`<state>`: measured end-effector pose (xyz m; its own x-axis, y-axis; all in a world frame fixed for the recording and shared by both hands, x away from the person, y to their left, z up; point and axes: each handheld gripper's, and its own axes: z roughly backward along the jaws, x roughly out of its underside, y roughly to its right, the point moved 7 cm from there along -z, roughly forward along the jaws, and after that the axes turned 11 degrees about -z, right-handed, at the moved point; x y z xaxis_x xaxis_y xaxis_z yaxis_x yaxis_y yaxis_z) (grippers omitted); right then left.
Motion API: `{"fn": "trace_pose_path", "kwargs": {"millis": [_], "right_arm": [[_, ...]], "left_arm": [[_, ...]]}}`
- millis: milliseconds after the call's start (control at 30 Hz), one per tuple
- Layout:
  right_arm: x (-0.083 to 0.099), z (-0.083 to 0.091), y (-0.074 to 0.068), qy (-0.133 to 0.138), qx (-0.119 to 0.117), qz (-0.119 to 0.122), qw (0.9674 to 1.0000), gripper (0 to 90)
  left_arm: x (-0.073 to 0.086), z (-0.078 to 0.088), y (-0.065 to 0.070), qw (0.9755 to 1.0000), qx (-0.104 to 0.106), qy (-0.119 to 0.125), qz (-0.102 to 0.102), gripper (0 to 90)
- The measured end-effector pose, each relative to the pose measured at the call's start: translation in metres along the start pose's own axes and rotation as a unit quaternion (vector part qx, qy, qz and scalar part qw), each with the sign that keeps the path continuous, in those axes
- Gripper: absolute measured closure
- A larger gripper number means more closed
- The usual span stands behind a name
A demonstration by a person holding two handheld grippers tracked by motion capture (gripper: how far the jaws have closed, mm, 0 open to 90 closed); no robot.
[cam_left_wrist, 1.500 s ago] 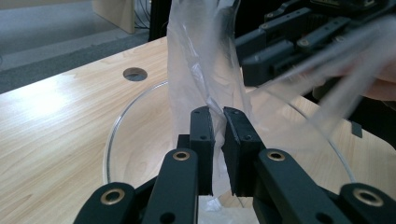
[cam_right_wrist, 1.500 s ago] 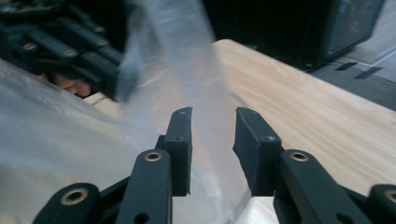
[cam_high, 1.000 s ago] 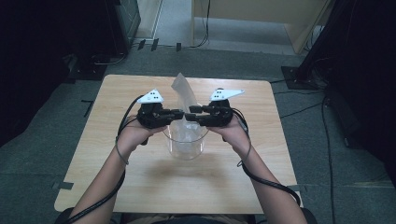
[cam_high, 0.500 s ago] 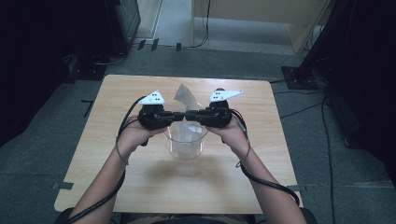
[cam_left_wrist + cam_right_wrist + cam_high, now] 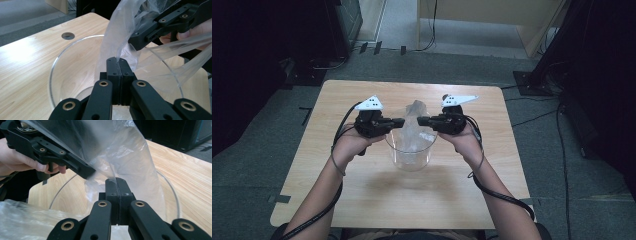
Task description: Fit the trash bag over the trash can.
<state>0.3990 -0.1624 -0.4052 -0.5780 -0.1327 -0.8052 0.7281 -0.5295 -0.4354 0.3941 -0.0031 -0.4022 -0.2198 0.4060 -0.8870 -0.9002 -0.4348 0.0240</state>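
Overhead light falls evenly on the wooden table (image 5: 362, 200) in the high view, leaving a soft shadow just near of the clear bowl (image 5: 410, 155), while the floor and the left and right edges lie in deep darkness and the whole picture is soft and grainy. In the left gripper view a pale glare washes the tabletop at the left. In both gripper views the thin plastic bag (image 5: 125, 157) carries white sheen and the near links are slightly blurred.
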Motion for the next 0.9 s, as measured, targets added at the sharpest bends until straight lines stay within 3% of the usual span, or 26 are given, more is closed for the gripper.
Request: {"fn": "trace_pose_path", "kwargs": {"millis": [367,900], "right_arm": [[-0.004,0.012,0.008,0.004,0.02,-0.008,0.9998,90.0],[-0.006,0.044,0.028,-0.008,0.059,-0.027,0.9979,90.0]], "left_arm": [[0.002,0.009,-0.007,0.9999,-0.01,0.0,0.007,89.6],[0.011,0.033,-0.025,0.999,-0.03,-0.002,0.032,89.9]]}}
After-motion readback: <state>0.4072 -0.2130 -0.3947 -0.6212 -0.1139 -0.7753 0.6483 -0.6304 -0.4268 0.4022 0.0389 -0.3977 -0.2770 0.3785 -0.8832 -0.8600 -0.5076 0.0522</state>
